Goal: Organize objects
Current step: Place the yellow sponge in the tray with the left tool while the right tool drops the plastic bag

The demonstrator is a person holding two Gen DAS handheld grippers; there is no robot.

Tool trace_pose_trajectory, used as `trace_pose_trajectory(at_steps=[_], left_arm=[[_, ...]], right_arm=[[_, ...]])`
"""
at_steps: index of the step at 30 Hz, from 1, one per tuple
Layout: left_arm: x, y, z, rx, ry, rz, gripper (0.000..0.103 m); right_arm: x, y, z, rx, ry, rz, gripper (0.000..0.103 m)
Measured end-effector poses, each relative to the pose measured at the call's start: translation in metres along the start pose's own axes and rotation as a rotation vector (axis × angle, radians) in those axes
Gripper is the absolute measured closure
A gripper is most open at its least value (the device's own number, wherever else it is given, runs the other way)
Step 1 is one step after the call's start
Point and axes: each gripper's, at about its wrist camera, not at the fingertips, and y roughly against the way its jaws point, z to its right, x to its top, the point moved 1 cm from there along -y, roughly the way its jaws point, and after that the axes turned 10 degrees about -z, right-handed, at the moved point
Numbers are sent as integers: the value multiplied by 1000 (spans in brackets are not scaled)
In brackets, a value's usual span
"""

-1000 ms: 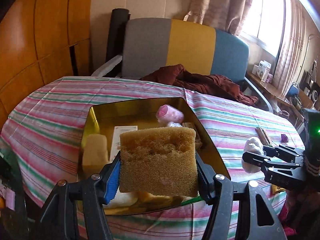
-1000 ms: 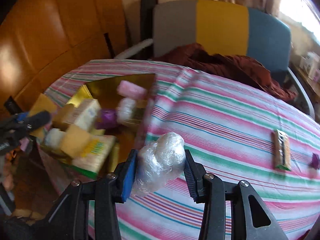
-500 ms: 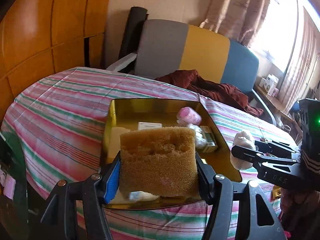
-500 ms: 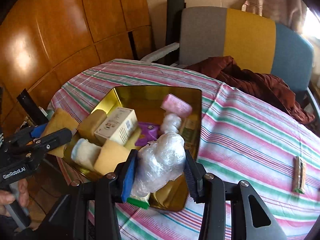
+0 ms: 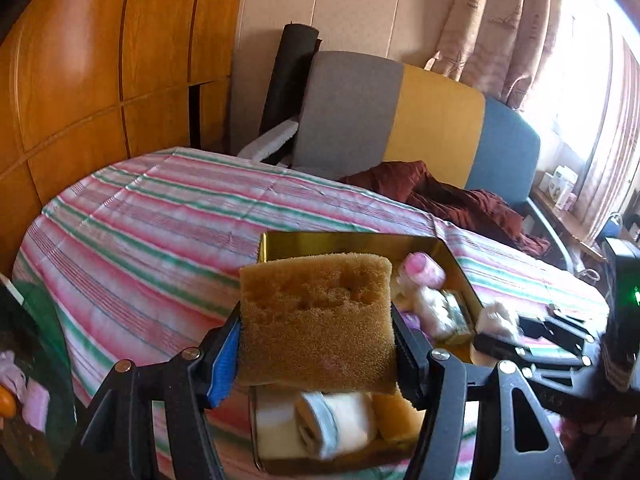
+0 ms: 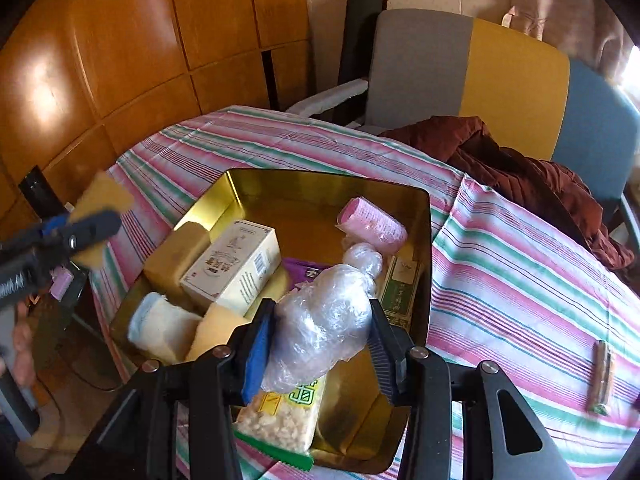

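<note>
Sponge (image 5: 316,320) clamped in left gripper (image 5: 318,344), plastic-wrapped bundle (image 6: 324,320) in right gripper (image 6: 320,340), both above gold tin (image 6: 420,216).

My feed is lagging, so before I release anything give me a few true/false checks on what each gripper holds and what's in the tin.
1. The left gripper is shut on a brown sponge. True.
2. The right gripper is empty. False: it is shut on a clear plastic-wrapped bundle.
3. The gold tin holds a pink roll and a cream carton. True.
4. The bundle hangs over bare tablecloth. False: it is over the tin.
5. A wrapped snack bar lies outside the tin on the striped tablecloth. True.
</note>
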Motion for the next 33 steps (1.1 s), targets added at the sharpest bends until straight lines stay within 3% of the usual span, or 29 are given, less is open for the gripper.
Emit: trace_pose_trajectory(at_steps=[4,6,8,12,25,33], left_arm=[[22,-18,3,30,-37,1,37],[33,-32,3,35,-35,-10,32],[42,-50,3,56,-49,-49,18],[44,-60,2,68,-41,-58,18],[5,-15,16,43,-10,-27,18],[-15,6,33,73,-38,-15,18]], right_arm=[[1,-12,6,-17,-14,-19,54],[-1,-16,9,-26,-25,-29,45],[-4,-18,13,-31,-39,-30,36],[-9,-16,15,-22,-47,-28,29],[-17,5,-6,-7,-26,26,19],[-26,20,-10,-13,-42,59,10]])
